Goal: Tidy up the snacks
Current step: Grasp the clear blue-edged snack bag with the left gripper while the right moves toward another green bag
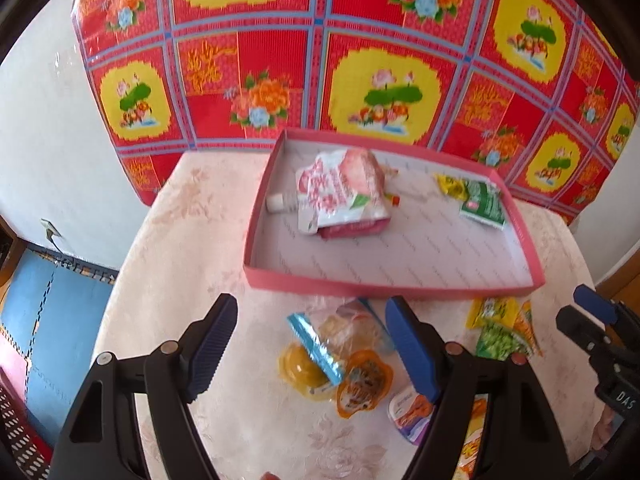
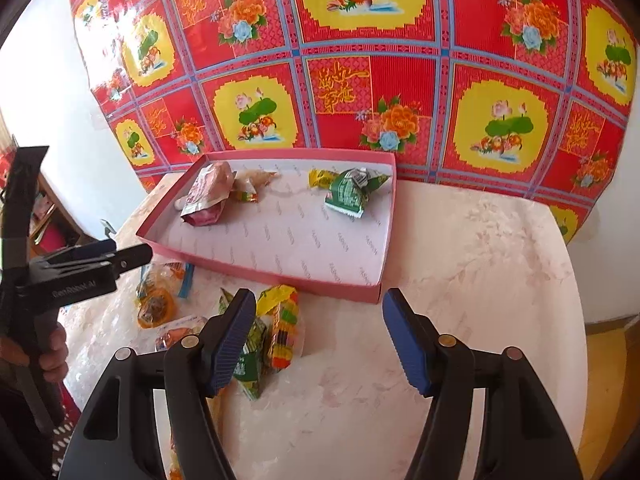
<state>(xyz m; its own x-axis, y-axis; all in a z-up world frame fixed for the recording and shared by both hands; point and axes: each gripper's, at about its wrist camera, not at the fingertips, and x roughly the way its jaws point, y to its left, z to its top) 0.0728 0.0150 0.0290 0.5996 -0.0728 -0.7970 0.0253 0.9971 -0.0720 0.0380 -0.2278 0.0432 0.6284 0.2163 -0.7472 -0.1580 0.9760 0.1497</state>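
Crinkly clear film wraps the jelly-cup bag [image 1: 340,344], lying on the tabletop [image 1: 180,240] just before the pink tray [image 1: 400,286]; light, slippery, crushable. My left gripper [image 1: 312,352] hovers, fingers apart; I would pinch its blue seal. My right gripper [image 2: 320,340] also gapes empty.

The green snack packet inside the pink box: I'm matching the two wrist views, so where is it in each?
Left wrist: green packet at the box's far right corner.
Right wrist: green packet upper centre, near the box's far right corner.
Shared landmark: the pink box on the table.
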